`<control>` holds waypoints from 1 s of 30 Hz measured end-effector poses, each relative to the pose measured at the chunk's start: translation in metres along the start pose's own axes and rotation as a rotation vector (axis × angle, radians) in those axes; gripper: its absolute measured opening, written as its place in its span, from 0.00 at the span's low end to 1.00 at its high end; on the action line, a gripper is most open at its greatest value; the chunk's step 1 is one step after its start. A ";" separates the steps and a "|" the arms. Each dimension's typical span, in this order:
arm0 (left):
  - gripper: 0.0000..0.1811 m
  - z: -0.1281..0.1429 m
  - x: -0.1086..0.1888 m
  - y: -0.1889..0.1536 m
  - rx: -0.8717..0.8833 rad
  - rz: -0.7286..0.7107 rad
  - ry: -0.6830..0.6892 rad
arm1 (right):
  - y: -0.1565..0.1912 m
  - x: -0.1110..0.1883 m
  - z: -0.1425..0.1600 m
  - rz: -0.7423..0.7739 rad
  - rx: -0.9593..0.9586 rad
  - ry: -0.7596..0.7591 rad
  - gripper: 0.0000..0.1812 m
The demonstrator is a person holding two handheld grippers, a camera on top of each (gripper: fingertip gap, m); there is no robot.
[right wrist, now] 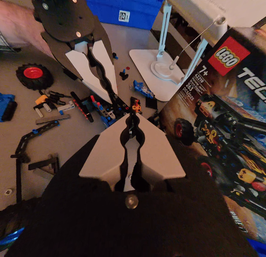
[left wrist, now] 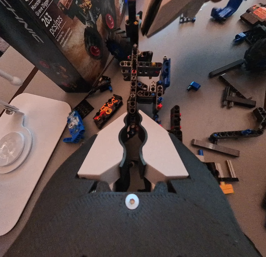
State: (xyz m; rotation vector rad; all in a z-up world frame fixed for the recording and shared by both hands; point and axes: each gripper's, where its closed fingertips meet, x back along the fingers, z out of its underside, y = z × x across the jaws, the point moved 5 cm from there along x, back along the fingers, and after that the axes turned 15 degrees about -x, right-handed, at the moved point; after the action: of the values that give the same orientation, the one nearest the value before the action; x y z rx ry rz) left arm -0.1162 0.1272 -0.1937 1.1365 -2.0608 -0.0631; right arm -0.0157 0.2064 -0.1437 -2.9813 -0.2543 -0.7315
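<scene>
Claws both pinched: my left claw (left wrist: 133,117) grips the long black beam of a half-built brick frame (left wrist: 141,71) above the surface (left wrist: 194,51); my right claw (right wrist: 133,116) clamps its far end, beside the toy box (right wrist: 215,128).
</scene>
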 end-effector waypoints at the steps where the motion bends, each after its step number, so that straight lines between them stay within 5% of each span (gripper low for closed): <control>1: 0.03 0.000 0.001 0.000 -0.001 0.005 -0.001 | 0.000 0.006 -0.002 -0.012 -0.006 -0.028 0.00; 9: 0.08 -0.004 0.010 -0.010 -0.040 0.092 0.009 | -0.009 0.016 0.003 0.000 -0.045 -0.008 0.11; 15: 0.14 -0.028 0.019 0.002 -0.044 0.003 -0.042 | -0.021 0.011 0.005 0.042 -0.098 -0.020 0.20; 21: 0.13 -0.047 -0.018 -0.002 -0.090 -0.007 0.057 | -0.019 0.001 0.016 -0.010 -0.140 0.040 0.07; 25: 0.06 -0.049 -0.020 0.000 -0.135 -0.020 0.080 | -0.017 0.005 0.017 -0.005 -0.119 0.067 0.06; 30: 0.10 -0.050 -0.019 0.001 -0.200 -0.068 0.092 | -0.012 0.006 0.017 -0.032 -0.114 0.080 0.05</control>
State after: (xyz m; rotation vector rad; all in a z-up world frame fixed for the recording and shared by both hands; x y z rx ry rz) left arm -0.0792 0.1568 -0.1696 1.0654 -1.8882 -0.2402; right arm -0.0048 0.2207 -0.1560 -3.0516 -0.2650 -0.8965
